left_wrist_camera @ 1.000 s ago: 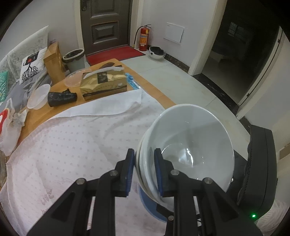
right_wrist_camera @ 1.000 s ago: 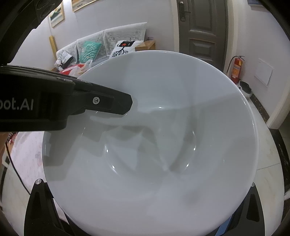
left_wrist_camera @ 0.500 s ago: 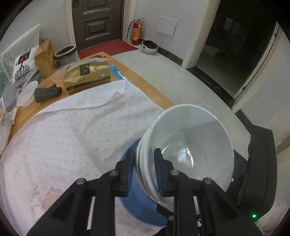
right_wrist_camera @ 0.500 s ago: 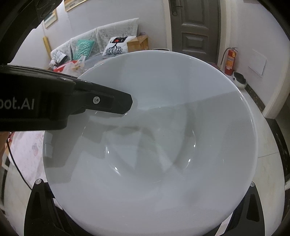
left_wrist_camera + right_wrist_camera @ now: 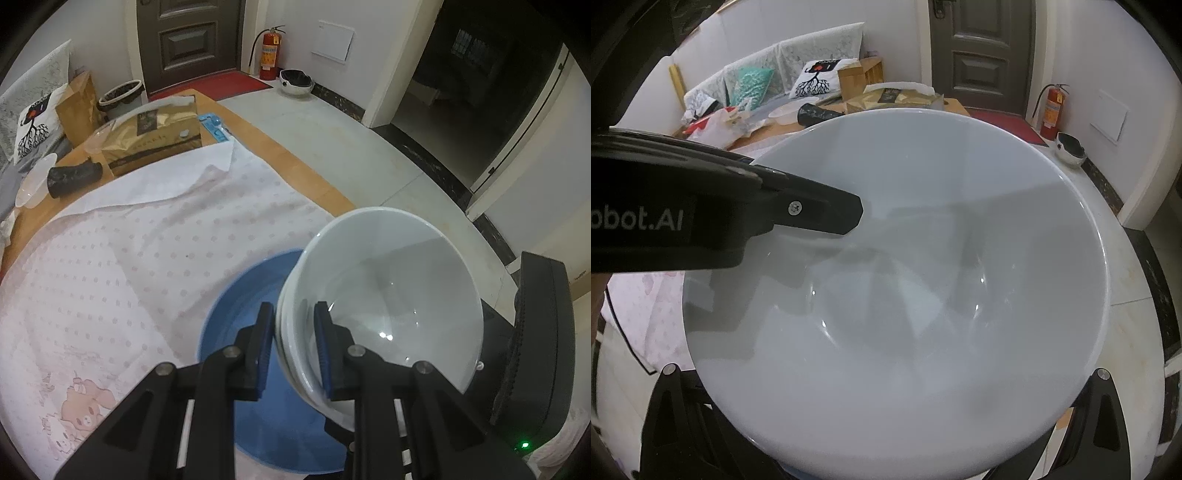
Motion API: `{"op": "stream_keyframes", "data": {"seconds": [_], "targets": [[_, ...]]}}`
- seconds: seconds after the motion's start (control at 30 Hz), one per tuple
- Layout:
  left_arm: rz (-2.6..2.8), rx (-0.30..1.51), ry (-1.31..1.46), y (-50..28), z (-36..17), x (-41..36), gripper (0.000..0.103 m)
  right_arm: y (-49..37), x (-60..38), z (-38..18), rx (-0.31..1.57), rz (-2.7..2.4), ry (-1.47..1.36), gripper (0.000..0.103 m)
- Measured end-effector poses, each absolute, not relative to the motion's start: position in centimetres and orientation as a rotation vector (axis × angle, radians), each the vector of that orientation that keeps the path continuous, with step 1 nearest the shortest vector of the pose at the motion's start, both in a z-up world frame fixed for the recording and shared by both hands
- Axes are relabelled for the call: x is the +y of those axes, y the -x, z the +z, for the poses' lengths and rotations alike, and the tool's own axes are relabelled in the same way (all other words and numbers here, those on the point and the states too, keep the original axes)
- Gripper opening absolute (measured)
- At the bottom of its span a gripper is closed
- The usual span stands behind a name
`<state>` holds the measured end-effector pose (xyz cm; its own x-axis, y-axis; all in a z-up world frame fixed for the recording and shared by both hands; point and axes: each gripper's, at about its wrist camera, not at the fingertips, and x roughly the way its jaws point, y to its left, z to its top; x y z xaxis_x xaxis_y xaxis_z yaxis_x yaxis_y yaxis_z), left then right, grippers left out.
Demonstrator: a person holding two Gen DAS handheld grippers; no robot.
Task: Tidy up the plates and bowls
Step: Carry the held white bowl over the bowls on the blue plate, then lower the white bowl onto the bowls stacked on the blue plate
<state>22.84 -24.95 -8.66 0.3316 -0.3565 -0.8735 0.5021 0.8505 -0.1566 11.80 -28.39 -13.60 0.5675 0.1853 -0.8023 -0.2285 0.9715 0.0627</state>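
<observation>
My left gripper (image 5: 294, 350) is shut on the rim of a stack of white bowls (image 5: 388, 306), held tilted above a blue plate (image 5: 243, 317) that lies on the dotted white tablecloth (image 5: 129, 258). In the right wrist view the top white bowl (image 5: 905, 295) fills the frame, with the left gripper's finger (image 5: 812, 214) over its left rim. My right gripper's fingertips are hidden under the bowl; only its finger bases show at the bottom corners, and its black body (image 5: 532, 350) sits right of the bowls.
At the far end of the wooden table (image 5: 295, 162) lie a gold packet (image 5: 155, 136), a black cone-shaped object (image 5: 74, 177) and clear plastic containers (image 5: 33, 184). Beyond are a sofa with cushions (image 5: 812, 77), a bin (image 5: 122, 96) and a door.
The left gripper and the bowl stack have moved back and up over the table, so the blue plate beneath has come more fully into view. The grip on the bowls is unchanged.
</observation>
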Motion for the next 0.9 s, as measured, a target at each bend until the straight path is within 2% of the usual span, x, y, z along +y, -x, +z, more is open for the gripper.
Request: {"op": "stream_keyframes", "data": {"seconds": [0.9], "targets": [[-0.572,1.148,-0.143,-22.7,-10.7,-24.3,0.019,-10.6,-27.6,-14.8,0.978,0.255,0.104,0.098]]}}
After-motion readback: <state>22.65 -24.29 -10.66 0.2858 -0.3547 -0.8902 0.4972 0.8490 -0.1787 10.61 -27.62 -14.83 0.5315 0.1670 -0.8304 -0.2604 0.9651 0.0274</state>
